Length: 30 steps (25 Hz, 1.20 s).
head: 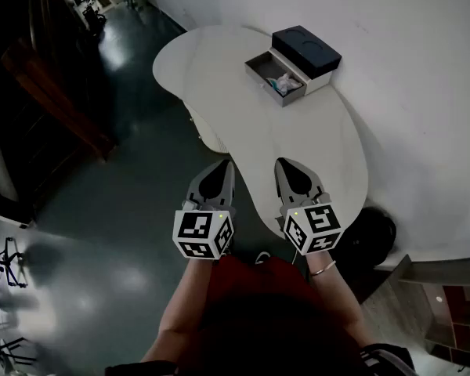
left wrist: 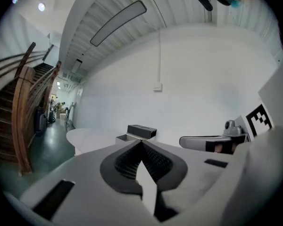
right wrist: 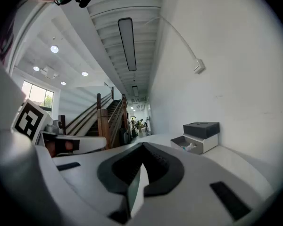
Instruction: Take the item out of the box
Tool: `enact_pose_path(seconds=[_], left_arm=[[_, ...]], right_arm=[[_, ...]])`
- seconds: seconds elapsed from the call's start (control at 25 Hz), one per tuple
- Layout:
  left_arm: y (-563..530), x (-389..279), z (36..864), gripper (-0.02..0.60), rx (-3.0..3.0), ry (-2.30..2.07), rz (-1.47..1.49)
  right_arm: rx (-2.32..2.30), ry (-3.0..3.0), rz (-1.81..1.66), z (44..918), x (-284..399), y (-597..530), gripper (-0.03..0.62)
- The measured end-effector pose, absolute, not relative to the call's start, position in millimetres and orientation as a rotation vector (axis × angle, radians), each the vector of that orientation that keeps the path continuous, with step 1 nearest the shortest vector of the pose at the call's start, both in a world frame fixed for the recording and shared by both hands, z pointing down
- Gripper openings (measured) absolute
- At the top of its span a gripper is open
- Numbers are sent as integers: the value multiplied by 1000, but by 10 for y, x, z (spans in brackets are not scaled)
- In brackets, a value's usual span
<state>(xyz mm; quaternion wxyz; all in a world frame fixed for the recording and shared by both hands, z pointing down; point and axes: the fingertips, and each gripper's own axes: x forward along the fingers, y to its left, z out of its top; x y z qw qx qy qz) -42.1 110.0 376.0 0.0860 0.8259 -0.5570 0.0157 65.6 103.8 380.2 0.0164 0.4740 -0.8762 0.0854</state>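
A grey box (head: pixel 298 67) with a dark lid (head: pixel 306 50) stands at the far end of the white table (head: pixel 243 108), by the wall. Its drawer (head: pixel 272 78) is pulled out and holds a pale crumpled item (head: pixel 286 84). The box (left wrist: pixel 137 132) shows small in the left gripper view, and the box (right wrist: pixel 200 136) with the item (right wrist: pixel 188 146) shows in the right gripper view. My left gripper (head: pixel 223 164) and right gripper (head: pixel 283 163) hang side by side over the table's near edge, far from the box. Both are shut and hold nothing.
The table has a curved outline with dark floor (head: pixel 117 178) to its left and a white wall (head: pixel 407 84) on its right. A wooden staircase (left wrist: pixel 23 112) rises at the left. A dark round object (head: pixel 376 233) sits on the floor near the table's right end.
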Motion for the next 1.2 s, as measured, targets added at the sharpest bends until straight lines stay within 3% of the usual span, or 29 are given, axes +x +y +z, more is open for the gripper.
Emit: enact_pose_path(seconds=[1.2], left_arm=[[1213, -537, 3723, 21, 2367, -1782, 11]], right_arm=[[1436, -2793, 326, 3751, 723, 1207, 15]])
